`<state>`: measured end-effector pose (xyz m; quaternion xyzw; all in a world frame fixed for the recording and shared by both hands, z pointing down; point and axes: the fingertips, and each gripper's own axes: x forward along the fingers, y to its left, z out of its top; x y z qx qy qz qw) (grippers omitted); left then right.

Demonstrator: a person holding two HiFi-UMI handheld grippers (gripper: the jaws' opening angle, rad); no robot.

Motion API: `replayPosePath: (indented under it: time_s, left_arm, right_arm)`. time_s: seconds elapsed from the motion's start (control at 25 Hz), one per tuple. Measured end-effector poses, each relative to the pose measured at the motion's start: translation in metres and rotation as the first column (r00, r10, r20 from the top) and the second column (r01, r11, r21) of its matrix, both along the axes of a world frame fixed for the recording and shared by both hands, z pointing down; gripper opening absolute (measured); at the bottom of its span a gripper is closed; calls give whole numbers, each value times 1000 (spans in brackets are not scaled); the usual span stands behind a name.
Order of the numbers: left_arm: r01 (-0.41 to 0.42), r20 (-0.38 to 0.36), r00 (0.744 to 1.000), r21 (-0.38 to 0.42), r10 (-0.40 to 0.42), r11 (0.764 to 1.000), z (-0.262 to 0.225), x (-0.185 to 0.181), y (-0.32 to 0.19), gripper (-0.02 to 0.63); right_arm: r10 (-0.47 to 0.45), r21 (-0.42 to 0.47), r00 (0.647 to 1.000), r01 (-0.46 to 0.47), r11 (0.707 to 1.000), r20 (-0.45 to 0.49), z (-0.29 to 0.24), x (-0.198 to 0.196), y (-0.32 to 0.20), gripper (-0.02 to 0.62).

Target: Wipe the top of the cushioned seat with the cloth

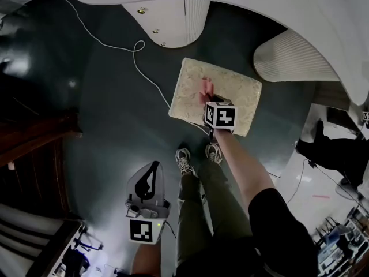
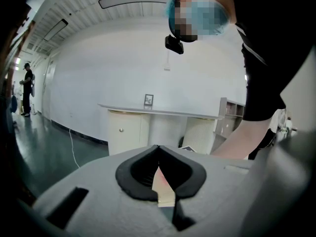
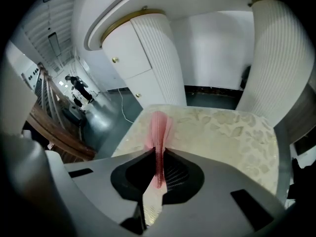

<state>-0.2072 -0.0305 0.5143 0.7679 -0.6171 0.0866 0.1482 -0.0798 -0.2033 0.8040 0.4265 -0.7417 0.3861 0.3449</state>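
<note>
The cushioned seat (image 1: 230, 91) is a cream, leaf-patterned square pad low on the dark floor. A pink cloth (image 1: 206, 88) lies bunched on its top near the middle. My right gripper (image 1: 209, 97) is over the seat, shut on the cloth's near end. In the right gripper view the pink cloth (image 3: 158, 127) runs out from between the shut jaws of the right gripper (image 3: 157, 149) and rests on the seat (image 3: 227, 132). My left gripper (image 1: 151, 169) hangs well back at the lower left, off the seat. Its jaws are shut with nothing held, as the left gripper (image 2: 158, 149) shows in its own view.
A white counter with a cabinet (image 1: 167, 19) and a ribbed column (image 1: 291, 56) stands just beyond the seat. A white cable (image 1: 138, 56) trails over the floor to the seat's left edge. The person's shoes (image 1: 184, 160) stand at its near side. Dark wooden furniture (image 1: 29, 137) is at the left.
</note>
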Motion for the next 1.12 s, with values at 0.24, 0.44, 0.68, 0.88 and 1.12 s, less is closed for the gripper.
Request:
replayPosePath:
  time_s: [0.24,0.44,0.68,0.88,1.12]
  left_arm:
    - [-131,-22,991,10,131,991,3,52,-23,18]
    - [-226,-35,974,14,226,974,5,95,-33,18]
    - [-278,-43,959,20,279,960,5,119,-38,17]
    - [-271,-37,962,19,272,962,4,116,-35,18]
    - [-222,-31,975,14,222,975,1,91,-23,17]
  right_arm:
    - [155,-13,984,-157,988,-83,6,124,12,28]
    - [267,-6,952,-271,962,-150,7,211,25,28]
    - [327,-13,920,-338,941,-217,10,264,42,28]
    - [320,14,933,-322,947,-167,0,247,42,28]
    - [232,52,971,-235,971,49,-37,144,38,28]
